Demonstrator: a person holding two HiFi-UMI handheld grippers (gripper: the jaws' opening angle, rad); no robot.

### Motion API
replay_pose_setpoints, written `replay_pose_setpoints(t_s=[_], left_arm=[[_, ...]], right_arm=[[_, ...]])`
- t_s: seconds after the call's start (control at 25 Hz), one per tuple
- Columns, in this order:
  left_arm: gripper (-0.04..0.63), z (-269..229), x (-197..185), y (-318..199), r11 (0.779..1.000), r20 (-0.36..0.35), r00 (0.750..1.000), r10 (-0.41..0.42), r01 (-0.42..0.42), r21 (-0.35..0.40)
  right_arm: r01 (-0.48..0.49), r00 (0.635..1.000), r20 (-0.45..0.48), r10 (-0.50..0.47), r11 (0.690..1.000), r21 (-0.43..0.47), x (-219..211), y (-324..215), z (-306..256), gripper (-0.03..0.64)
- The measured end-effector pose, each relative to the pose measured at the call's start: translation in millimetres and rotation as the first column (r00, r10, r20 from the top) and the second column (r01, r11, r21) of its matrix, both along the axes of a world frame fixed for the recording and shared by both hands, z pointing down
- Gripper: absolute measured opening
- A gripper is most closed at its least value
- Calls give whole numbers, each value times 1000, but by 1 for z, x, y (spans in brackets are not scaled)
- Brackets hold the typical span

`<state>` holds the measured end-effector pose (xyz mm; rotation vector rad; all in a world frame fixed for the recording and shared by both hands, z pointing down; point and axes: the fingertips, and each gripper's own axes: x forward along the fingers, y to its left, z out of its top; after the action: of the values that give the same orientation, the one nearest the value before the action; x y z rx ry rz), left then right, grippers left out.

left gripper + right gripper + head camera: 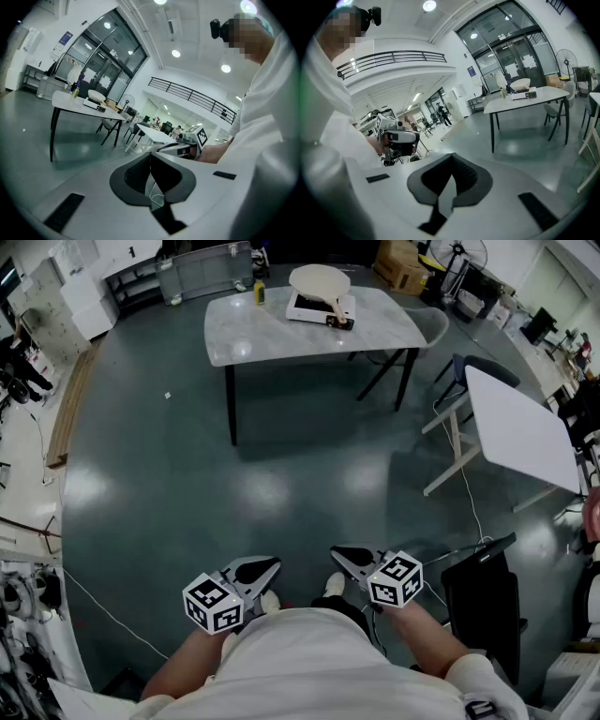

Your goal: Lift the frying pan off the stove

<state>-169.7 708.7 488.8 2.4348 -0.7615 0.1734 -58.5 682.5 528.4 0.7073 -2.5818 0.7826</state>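
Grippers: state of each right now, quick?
Left gripper: shut, holding nothing.
Right gripper: shut, holding nothing.

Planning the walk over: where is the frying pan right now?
In the head view the frying pan sits top centre, on the stove on the pale table, just right of a yellow bottle.

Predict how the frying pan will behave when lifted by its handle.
The pan looks rigid, so it should not flex. Its wide bowl sits off to one side of the handle, so it will probably droop unless gripped firmly. It looks wider than the stove, so a nudge might tip it.
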Motion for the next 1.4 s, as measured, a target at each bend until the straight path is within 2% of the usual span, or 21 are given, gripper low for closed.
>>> replay_pose_setpoints(t_s=[0.2, 0.4, 0.6, 0.76, 0.92, 1.16, 1.28, 1.4], left_arm=[[20, 16, -65, 1, 1000, 13, 1000, 2, -2, -9], [20, 22, -75, -20, 1000, -4, 1000, 16, -16, -8], [20, 16, -60, -72, 999, -3, 1000, 27, -27, 19], [20, 0, -50, -130, 1000, 23, 1000, 0, -1, 28], [20, -19, -19, -199, 998, 68, 998, 13, -18, 65], [20, -35, 41, -284, 989, 109, 993, 33, -48, 137], [20, -39, 62, -308, 988, 102, 992, 70, -82, 127], [20, -36, 65, -338, 990, 96, 993, 74, -84, 110]], right_arm=[[-5, 1000, 23, 6, 1000, -16, -64, 9, 6, 3], [-3, 1000, -13, 2, 1000, -16, -75, -5, 7, 3], [-13, 999, -39, 11, 999, -41, -63, -57, 21, 5], [18, 1000, -7, -18, 999, -31, -55, -118, 13, 6], [32, 999, 25, -32, 999, -5, -27, -185, -2, 23], [-29, 998, 52, 29, 1000, -7, 32, -271, -1, 46], [-55, 996, 71, 57, 998, -37, 52, -296, 2, 57], [-75, 994, 78, 80, 995, -67, 63, -330, 8, 69]])
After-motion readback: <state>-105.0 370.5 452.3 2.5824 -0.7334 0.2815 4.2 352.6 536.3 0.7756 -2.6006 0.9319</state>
